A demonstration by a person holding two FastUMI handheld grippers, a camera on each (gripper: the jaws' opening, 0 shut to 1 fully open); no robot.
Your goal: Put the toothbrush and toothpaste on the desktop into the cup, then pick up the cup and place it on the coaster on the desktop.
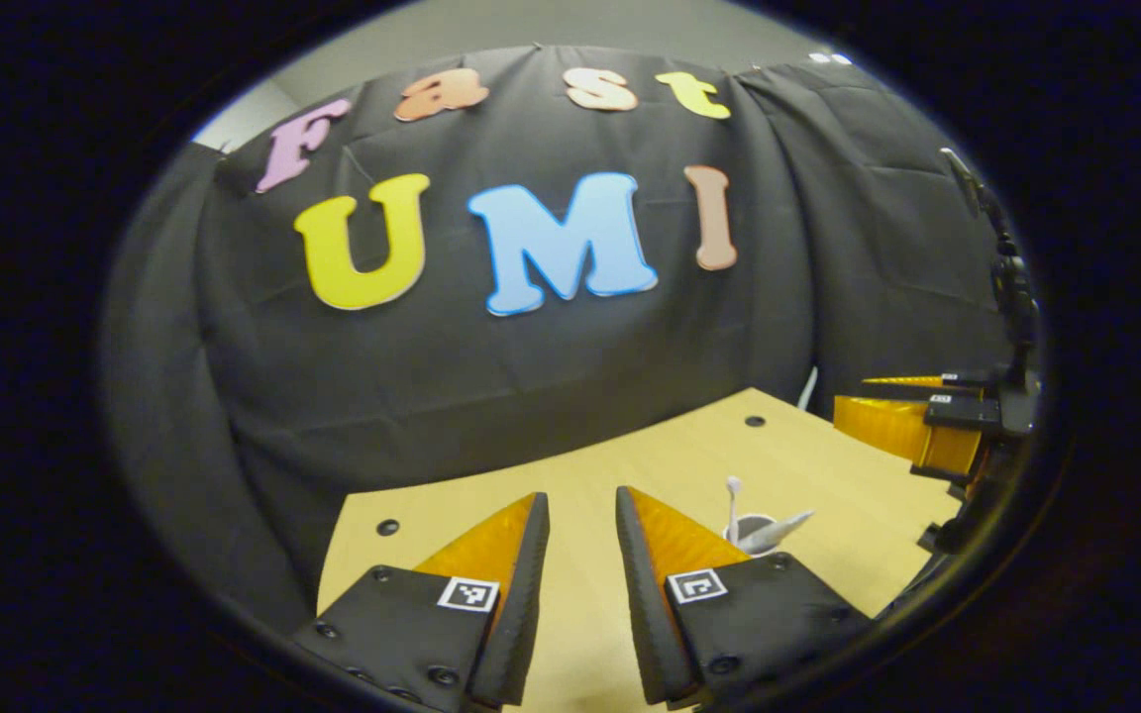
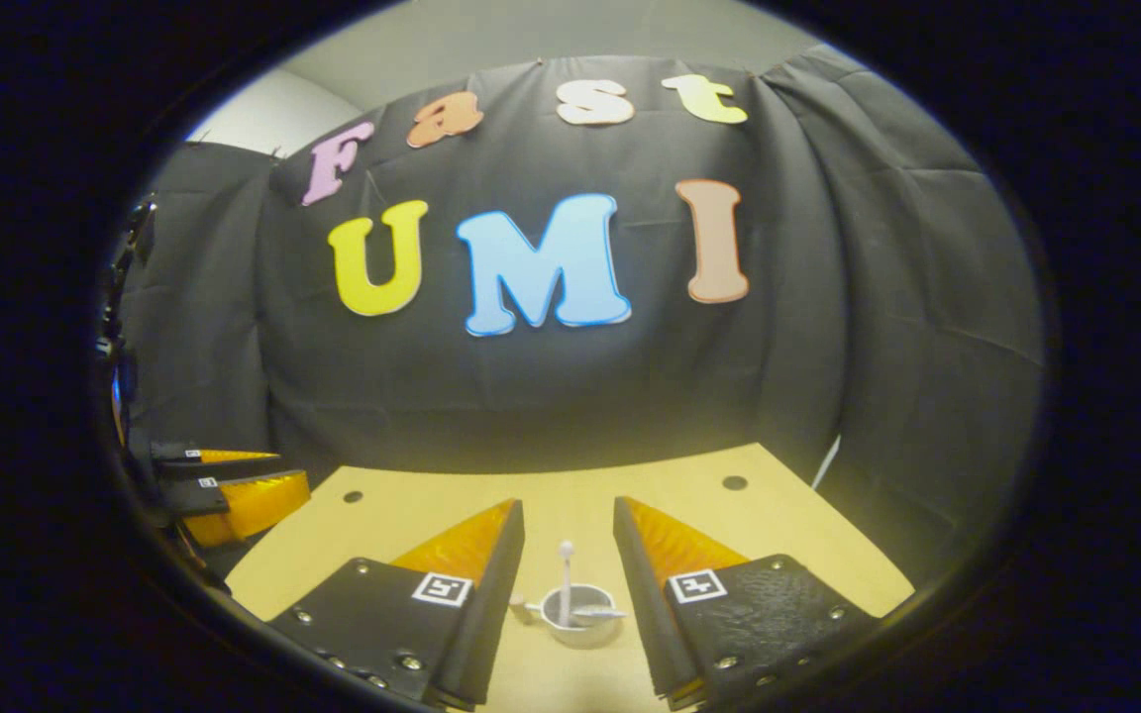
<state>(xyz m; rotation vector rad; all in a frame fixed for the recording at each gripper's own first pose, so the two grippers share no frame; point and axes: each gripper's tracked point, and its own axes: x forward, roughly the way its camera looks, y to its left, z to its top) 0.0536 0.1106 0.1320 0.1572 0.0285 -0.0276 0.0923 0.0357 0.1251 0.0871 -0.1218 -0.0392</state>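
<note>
**Grippers and loaded cup, pre-lift**

Left gripper [image 1: 582, 584]: narrowly parted, empty; cup [image 1: 757, 533] with toothbrush [image 1: 732, 503] beside its right finger.

Right gripper [image 2: 568, 594]: parted, empty; cup [image 2: 578, 614] between fingers, untouched. Likely light, rigid, top-heavy; grasp wall

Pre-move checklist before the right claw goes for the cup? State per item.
1. Toothbrush in cup: ok, the toothbrush stands upright in the cup.
2. Toothpaste in cup: cannot tell, a pale pointed piece leans out over the rim, but what it is isn't clear.
3. Right claw open: ok, nothing held.
4. Right claw lined up: ok, cup sits between its fingers, ahead on the desktop.
5. Left claw clear of cup: ok, open, cup off to its right.
6. Coaster located: cannot tell.
</note>
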